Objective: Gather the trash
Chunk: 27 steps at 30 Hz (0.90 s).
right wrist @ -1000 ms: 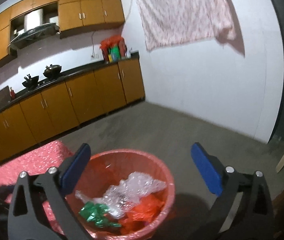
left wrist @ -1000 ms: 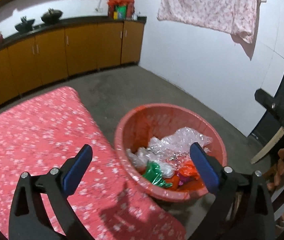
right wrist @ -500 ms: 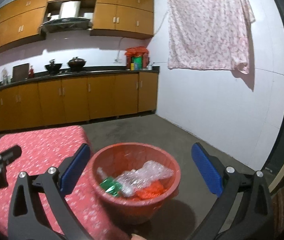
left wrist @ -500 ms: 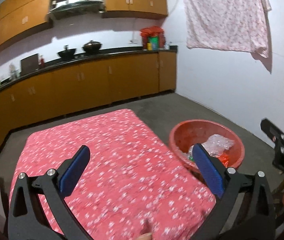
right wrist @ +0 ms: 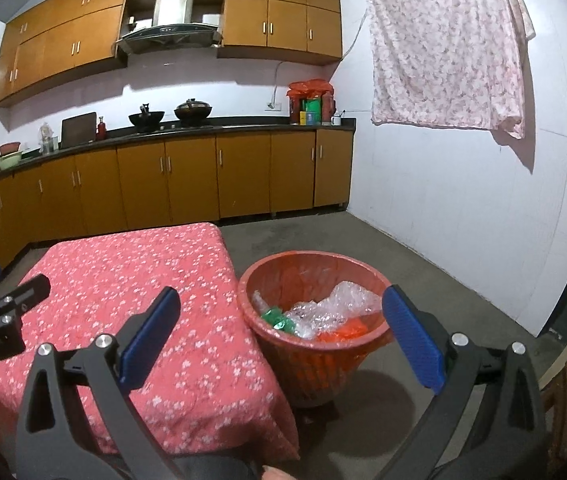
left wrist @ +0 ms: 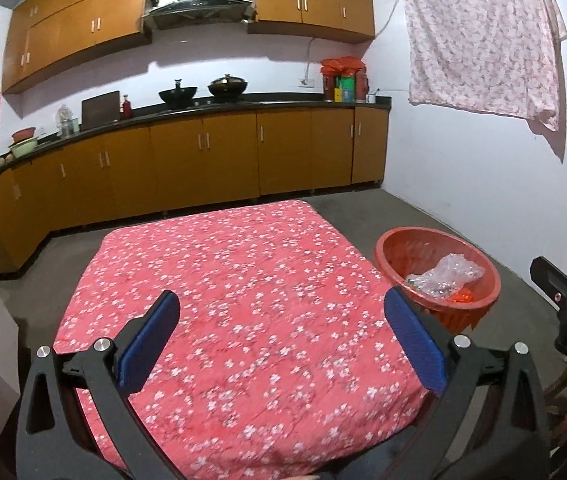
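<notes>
A red plastic basket stands on the floor at the right side of a table covered in red floral cloth. Inside it lie crumpled clear plastic, a green wrapper and an orange wrapper. My left gripper is open above the near part of the cloth, holding nothing. My right gripper is open, held in front of the basket, holding nothing. Its black frame also shows at the right edge of the left wrist view.
Brown kitchen cabinets with a black counter run along the far wall, with woks on top. A pink floral cloth hangs on the white right wall. Grey floor lies open beyond the basket.
Both grippers have pulled back and tilted up from over the basket. The left one now looks across the whole table, and the basket sits farther off in both views.
</notes>
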Tool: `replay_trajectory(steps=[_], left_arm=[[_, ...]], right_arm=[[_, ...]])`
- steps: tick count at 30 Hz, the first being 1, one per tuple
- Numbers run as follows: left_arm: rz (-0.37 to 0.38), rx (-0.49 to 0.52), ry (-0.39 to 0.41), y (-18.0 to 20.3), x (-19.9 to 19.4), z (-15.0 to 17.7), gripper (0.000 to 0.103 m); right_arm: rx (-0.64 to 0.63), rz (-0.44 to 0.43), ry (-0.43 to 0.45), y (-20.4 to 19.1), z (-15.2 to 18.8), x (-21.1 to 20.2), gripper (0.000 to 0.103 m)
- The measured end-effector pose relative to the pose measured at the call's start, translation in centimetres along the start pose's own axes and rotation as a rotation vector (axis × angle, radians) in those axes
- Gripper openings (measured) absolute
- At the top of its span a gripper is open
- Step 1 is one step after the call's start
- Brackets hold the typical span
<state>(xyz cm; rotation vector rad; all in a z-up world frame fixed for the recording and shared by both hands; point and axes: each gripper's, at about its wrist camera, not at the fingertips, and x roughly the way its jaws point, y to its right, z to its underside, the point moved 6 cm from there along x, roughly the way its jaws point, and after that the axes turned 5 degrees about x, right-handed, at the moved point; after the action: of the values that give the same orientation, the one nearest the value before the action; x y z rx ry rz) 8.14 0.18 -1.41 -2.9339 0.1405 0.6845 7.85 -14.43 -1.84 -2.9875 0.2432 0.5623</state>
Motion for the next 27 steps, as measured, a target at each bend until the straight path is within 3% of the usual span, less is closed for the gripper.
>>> replay_trajectory(steps=[27], left_arm=[[-0.008,-0.019,0.002,-1.1,-2.4,2.7,0.101]], right_arm=[[0.021,0.012,-0.014,-0.4,2.3,-1.8,0.099]])
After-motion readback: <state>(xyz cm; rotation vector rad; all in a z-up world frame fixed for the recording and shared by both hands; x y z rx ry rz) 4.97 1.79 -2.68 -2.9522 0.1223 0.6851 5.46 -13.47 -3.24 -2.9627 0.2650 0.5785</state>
